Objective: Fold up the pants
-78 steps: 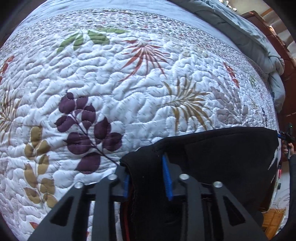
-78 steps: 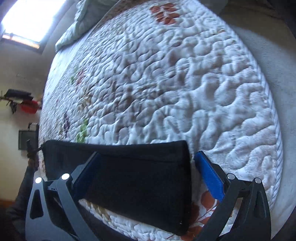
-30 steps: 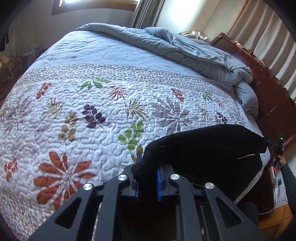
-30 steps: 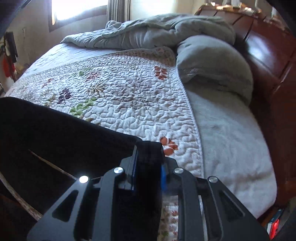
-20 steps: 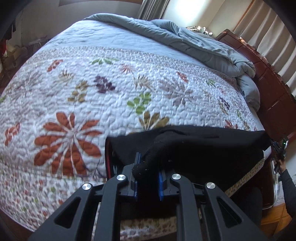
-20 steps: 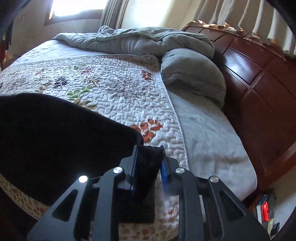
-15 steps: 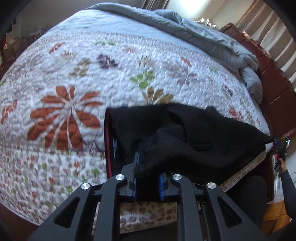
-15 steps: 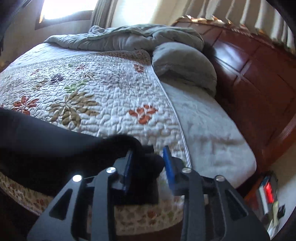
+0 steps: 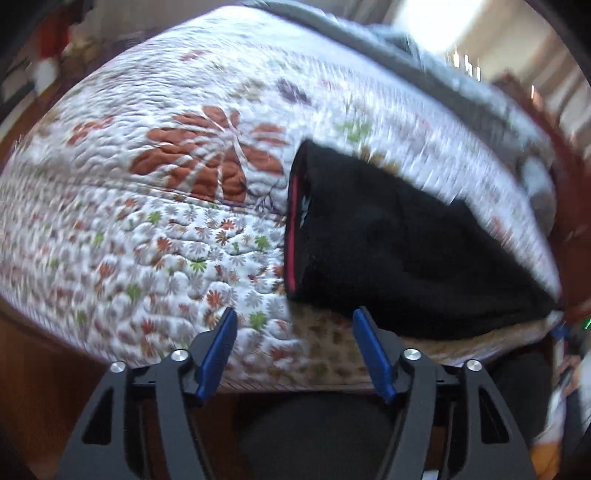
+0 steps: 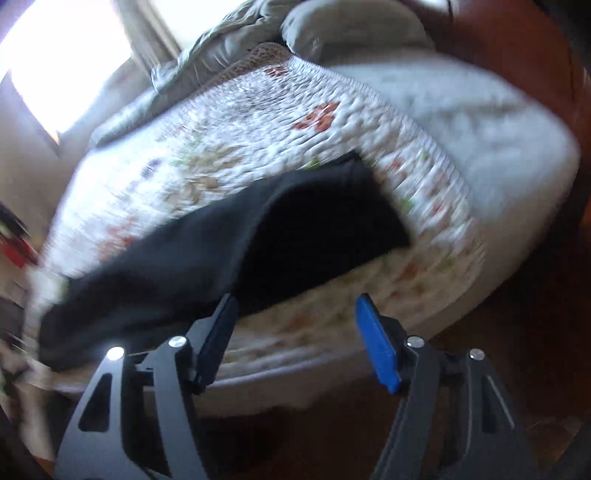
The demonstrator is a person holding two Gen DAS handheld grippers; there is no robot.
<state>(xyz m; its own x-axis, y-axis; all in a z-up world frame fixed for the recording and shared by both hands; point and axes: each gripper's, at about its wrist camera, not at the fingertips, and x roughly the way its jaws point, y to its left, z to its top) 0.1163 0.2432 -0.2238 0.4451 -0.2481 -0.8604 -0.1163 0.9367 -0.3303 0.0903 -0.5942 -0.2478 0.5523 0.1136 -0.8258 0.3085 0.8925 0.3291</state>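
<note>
The black pants (image 9: 388, 251) lie folded on the near edge of the floral quilt (image 9: 166, 192), partly hanging over the bed's side; a red inner band shows along their left end. They also show in the right wrist view (image 10: 258, 240). My left gripper (image 9: 293, 332) is open and empty, just below and apart from the pants' left end. My right gripper (image 10: 295, 317) is open and empty, below the pants' right part. Both views are blurred by motion.
A grey duvet (image 10: 221, 55) and a grey pillow (image 10: 351, 22) lie at the far side of the bed. A dark wooden headboard (image 10: 517, 44) stands on the right. Wooden floor (image 10: 369, 435) lies below the bed edge.
Both grippers have opened and let go of the pants, which now rest on the bed's near edge. Both grippers have pulled back and down from the bed.
</note>
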